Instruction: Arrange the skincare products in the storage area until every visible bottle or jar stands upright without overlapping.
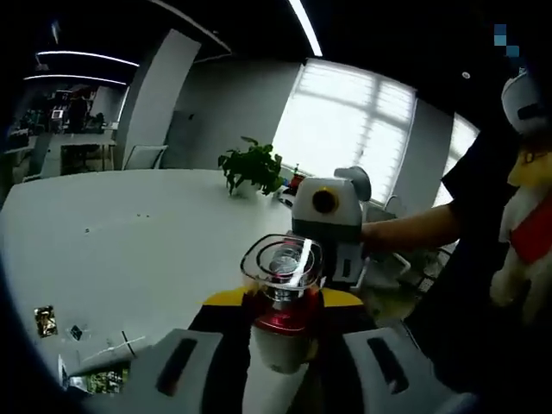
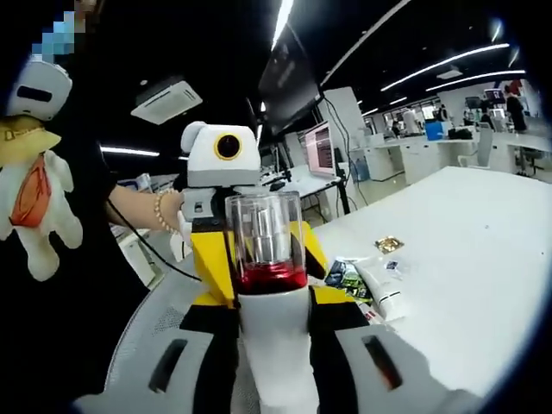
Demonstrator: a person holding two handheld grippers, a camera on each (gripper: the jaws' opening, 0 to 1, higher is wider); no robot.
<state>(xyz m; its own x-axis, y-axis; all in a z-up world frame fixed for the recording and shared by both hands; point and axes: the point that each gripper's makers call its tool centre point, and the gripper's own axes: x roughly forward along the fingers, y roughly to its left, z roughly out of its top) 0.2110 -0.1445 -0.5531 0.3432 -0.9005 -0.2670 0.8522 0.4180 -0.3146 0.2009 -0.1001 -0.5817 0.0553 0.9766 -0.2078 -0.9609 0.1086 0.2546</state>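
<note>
Bottle with clear cap, grasped by both left gripper and right gripper fingers above white table

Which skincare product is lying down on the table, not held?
The white tube lies flat on the white table; the red-collared bottle with clear cap is held up.

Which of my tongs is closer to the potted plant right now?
Right, most likely. The right tongs grip the bottle from its far side, toward the plant; the left tongs grip it from the near side.
</note>
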